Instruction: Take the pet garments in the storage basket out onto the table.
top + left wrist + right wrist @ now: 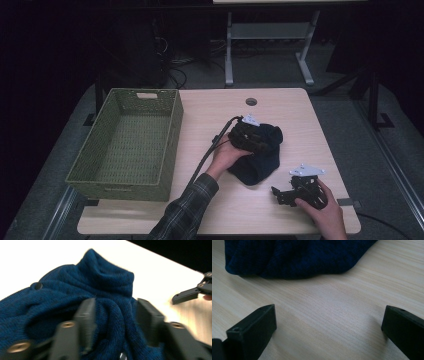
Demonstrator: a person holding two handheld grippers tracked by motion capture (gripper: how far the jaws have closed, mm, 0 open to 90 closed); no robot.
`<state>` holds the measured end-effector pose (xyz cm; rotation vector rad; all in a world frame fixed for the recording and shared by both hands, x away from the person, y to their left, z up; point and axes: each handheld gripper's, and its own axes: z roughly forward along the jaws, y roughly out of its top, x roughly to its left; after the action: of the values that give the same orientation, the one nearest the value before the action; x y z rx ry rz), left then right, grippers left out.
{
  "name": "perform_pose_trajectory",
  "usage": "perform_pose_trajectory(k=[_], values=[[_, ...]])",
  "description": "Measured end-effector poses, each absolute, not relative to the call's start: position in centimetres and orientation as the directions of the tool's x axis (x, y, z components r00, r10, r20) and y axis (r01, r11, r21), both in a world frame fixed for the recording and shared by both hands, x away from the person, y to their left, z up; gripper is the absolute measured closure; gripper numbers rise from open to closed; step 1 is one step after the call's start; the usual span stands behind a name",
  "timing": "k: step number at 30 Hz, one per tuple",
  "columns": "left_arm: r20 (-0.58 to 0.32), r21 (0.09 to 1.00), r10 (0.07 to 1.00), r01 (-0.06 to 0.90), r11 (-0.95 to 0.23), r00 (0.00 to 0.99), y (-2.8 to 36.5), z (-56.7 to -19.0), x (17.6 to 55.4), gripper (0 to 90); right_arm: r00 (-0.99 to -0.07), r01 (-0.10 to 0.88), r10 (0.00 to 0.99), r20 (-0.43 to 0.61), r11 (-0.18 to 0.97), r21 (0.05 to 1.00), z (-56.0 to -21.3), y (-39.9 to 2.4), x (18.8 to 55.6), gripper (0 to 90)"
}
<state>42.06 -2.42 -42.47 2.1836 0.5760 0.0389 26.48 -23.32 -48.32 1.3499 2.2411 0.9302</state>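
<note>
In the high view my left gripper (250, 134) sits on top of the dark blue knitted garment (260, 160), a little right of the middle of the frame, and my left hand (227, 154) holds it from the lower left side, with the plaid sleeve (187, 210) coming up from the bottom edge. In the left gripper view the jaws stand apart with a raised fold of the garment (110, 290) between them; the cloth touches the inner faces, but the jaws are not pressed together, so I call this gripper open over the fold. A small dark button (38, 285) shows on the knit at the left of that view. My right gripper (295, 192) rests low at the lower right of the high view, held by my right hand (325, 212), just beside the garment's lower edge but not touching it. In the right gripper view its jaws are wide apart, with bare table (332, 315) between them, and the hem of the garment (294, 257) lies across the top of the frame. A green woven basket (172, 145) stands at the left of the table, with nothing inside that I can see.
</note>
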Motion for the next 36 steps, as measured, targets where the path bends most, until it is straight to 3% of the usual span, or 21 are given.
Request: perform_pose_trajectory(k=[7,10,36], values=[[-0.162,0.758,0.432,0.392,-0.522,0.887,-1.1,-40.8,41.6,17.4,-0.475,0.641,0.879,0.029,0.323,0.696,-48.3,-23.3,26.5,0.0],[-0.141,0.769,0.445,0.381,-0.513,0.884,-0.3,-39.9,41.1,13.5,-0.473,0.645,0.881,0.034,0.319,0.694,-48.3,-23.3,26.5,0.0],[-0.093,0.777,0.533,0.396,-0.489,0.841,7.6,-39.9,36.0,13.8,-0.478,0.639,0.878,0.027,0.327,0.697,-48.3,-23.3,26.5,0.0]])
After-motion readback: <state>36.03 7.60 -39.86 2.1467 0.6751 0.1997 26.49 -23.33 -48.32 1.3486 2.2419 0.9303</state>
